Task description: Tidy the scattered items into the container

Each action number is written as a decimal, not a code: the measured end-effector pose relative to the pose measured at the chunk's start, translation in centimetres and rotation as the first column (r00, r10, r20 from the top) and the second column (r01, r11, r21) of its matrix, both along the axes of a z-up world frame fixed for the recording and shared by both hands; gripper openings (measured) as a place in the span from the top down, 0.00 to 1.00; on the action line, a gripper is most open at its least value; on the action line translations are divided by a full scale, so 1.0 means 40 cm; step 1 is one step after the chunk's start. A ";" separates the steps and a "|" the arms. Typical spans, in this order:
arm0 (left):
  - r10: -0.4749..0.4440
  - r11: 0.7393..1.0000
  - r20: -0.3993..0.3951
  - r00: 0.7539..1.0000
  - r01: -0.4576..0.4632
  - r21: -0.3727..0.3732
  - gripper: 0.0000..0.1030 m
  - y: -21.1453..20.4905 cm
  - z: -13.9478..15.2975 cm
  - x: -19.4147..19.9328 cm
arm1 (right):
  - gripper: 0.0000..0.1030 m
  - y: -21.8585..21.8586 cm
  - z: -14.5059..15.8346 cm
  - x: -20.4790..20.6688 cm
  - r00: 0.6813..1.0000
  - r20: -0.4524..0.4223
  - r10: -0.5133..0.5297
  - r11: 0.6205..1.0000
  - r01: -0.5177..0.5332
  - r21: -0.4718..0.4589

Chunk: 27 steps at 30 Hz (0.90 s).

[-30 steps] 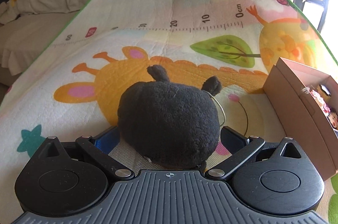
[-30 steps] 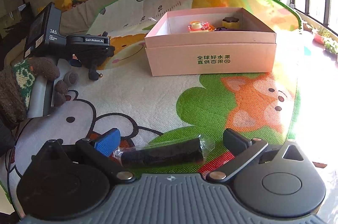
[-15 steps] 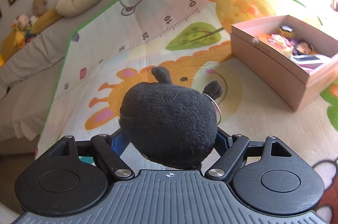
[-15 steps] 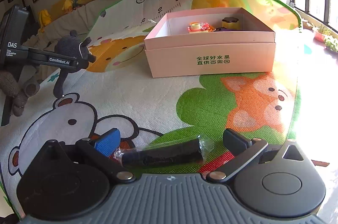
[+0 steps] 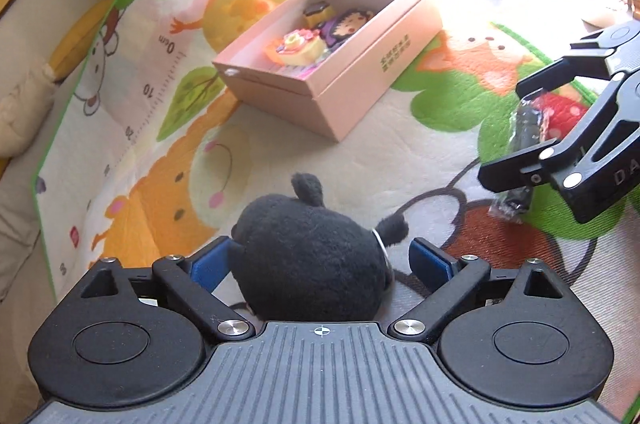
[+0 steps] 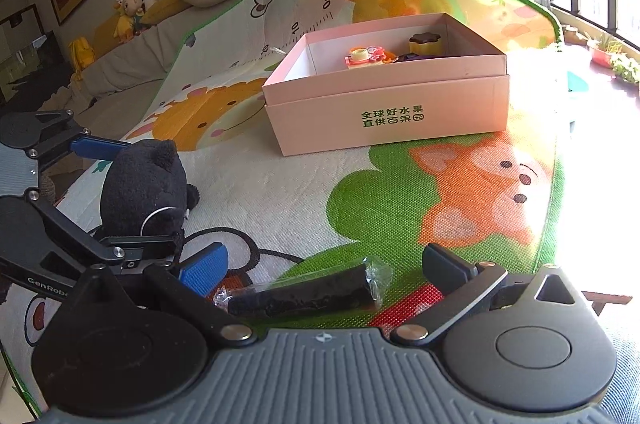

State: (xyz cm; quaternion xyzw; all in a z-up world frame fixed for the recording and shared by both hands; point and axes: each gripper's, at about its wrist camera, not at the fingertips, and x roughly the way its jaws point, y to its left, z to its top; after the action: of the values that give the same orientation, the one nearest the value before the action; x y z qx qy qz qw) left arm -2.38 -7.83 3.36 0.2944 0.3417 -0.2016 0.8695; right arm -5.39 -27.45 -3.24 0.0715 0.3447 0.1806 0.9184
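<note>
A black plush toy [image 5: 308, 252] sits between the fingers of my left gripper [image 5: 320, 260]; the blue pads stand apart from it, so the gripper is open. It also shows in the right wrist view [image 6: 144, 188]. A black wrapped bar [image 6: 304, 294] lies on the mat between the open fingers of my right gripper [image 6: 324, 264], untouched; it also shows in the left wrist view [image 5: 524, 132]. The pink box [image 6: 388, 104] stands on the mat beyond both grippers and holds several small toys [image 5: 316, 36].
A colourful play mat [image 6: 440, 192] covers the surface. A sofa with cushions and stuffed toys [image 6: 128, 8] runs along the far left. A window sill with plants [image 6: 616, 60] lies at the right, in strong glare.
My left gripper has swung right toward the box and my right gripper, carrying the plush toy, then opened around it. The right gripper has stayed over the bar.
</note>
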 end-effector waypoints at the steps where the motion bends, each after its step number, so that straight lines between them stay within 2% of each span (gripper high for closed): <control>1: -0.008 0.999 0.001 1.000 0.009 -0.042 0.06 0.001 0.014 -0.004 | 0.00 -0.004 0.000 0.002 1.000 -0.002 -0.007 1.000 0.007 0.008; 5: -0.022 0.980 0.019 1.000 0.025 -0.197 0.05 0.015 0.057 -0.029 | 0.00 -0.010 -0.001 0.006 1.000 -0.005 -0.022 1.000 0.022 0.022; 7: -0.020 0.957 -0.013 1.000 0.016 -0.290 0.05 0.023 0.058 -0.036 | 0.00 -0.009 -0.001 0.008 1.000 -0.004 -0.022 1.000 0.022 0.021; 9: -0.017 0.939 -0.044 0.999 0.001 -0.345 0.05 0.019 0.043 -0.037 | 0.00 -0.014 -0.001 0.009 1.000 -0.006 -0.027 0.999 0.028 0.040; 12: 0.032 0.934 -0.012 0.999 -0.035 -0.355 0.05 0.018 0.036 -0.050 | 0.00 -0.035 -0.003 0.017 0.998 -0.021 -0.056 0.994 0.057 0.094; 14: 0.117 0.915 0.000 0.993 -0.108 -0.389 0.03 0.048 0.047 -0.060 | 0.00 -0.043 -0.005 0.019 0.998 -0.025 -0.056 0.991 0.059 0.117; 16: 0.247 0.889 0.011 0.969 -0.222 -0.400 0.01 0.091 0.056 -0.080 | 0.00 -0.036 -0.003 0.023 0.998 -0.031 -0.056 0.993 0.059 0.099; 19: 0.402 0.856 0.010 0.916 -0.372 -0.358 0.00 0.150 0.044 -0.114 | 0.00 0.002 0.024 0.037 0.999 -0.041 -0.017 0.999 0.018 0.044; 22: 0.440 0.826 -0.025 0.898 -0.415 -0.381 0.00 0.197 0.024 -0.145 | 0.00 0.068 0.093 0.061 0.997 -0.009 0.076 0.997 -0.076 0.013; 27: 0.400 0.804 -0.073 0.914 -0.388 -0.451 0.00 0.227 -0.001 -0.172 | 0.00 0.239 0.180 0.137 0.978 -0.006 0.208 0.978 -0.208 -0.007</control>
State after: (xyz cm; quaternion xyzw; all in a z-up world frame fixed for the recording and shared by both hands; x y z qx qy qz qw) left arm -9.25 1.23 3.31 0.0071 0.3271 -0.0876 0.9409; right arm 0.09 -17.90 3.97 0.0323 0.3535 0.2739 0.8938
